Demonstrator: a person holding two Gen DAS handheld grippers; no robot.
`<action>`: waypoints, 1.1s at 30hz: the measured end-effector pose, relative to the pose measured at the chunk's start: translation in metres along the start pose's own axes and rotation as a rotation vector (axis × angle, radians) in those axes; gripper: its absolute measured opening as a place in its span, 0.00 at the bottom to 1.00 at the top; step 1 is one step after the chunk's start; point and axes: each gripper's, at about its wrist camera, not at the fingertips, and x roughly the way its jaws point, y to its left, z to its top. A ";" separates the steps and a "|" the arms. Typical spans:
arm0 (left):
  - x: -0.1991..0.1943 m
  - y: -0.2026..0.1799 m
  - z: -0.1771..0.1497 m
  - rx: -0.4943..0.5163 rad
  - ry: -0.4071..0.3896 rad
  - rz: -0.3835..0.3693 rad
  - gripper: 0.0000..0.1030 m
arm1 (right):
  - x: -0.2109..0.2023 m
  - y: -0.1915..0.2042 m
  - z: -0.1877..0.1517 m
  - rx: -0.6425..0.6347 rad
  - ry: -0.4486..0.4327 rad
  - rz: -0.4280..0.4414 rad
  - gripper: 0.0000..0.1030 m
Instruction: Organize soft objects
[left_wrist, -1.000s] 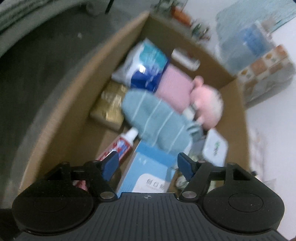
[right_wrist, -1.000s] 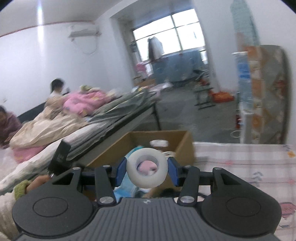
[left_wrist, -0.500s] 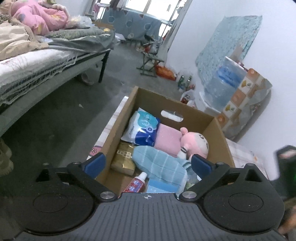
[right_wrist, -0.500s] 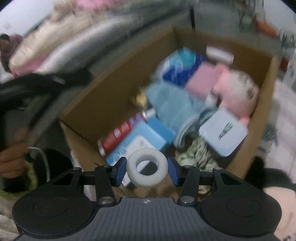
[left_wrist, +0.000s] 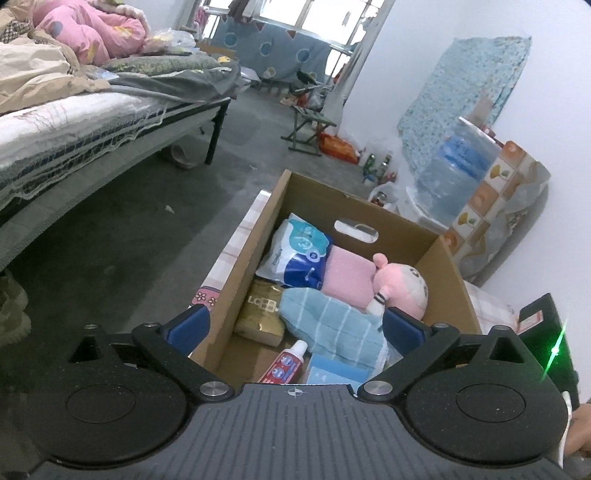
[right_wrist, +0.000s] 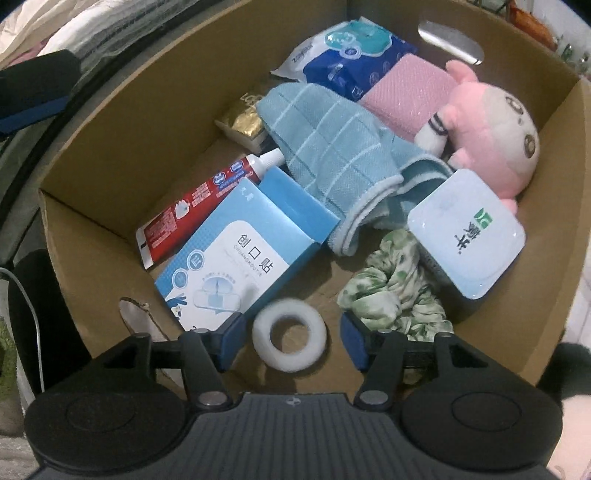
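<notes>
A cardboard box (right_wrist: 110, 155) (left_wrist: 443, 266) holds a blue striped towel (right_wrist: 332, 147) (left_wrist: 328, 325), a pink plush toy (right_wrist: 495, 133) (left_wrist: 402, 284), a pink cloth (right_wrist: 406, 92), a tissue pack (right_wrist: 351, 55), a green scrunchie (right_wrist: 395, 288), a toothpaste tube (right_wrist: 199, 199), a blue plaster box (right_wrist: 240, 254) and a white case (right_wrist: 469, 243). My right gripper (right_wrist: 290, 339) is open over the box's near end; a white tape roll (right_wrist: 290, 339) sits blurred between its fingers, apart from both. My left gripper (left_wrist: 295, 328) is open wide and empty, above the box's near side.
A bed (left_wrist: 74, 122) with bedding stands to the left across a grey floor (left_wrist: 129, 240). A water bottle (left_wrist: 454, 170) and a patterned cabinet (left_wrist: 498, 214) stand behind the box by the white wall. The other gripper shows at the right edge (left_wrist: 546, 332).
My right gripper swung down over the box, opened and let go of the tape roll. My left gripper pulled back and up from the box and opened wider.
</notes>
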 end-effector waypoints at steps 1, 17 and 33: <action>-0.002 -0.001 0.000 0.005 -0.003 0.003 0.98 | -0.002 0.000 0.000 -0.002 -0.003 -0.007 0.69; -0.053 -0.061 -0.030 0.247 -0.004 0.058 1.00 | -0.129 0.019 -0.154 0.213 -0.675 0.027 0.75; -0.062 -0.112 -0.070 0.411 0.023 0.213 1.00 | -0.136 -0.006 -0.207 0.462 -0.829 -0.334 0.75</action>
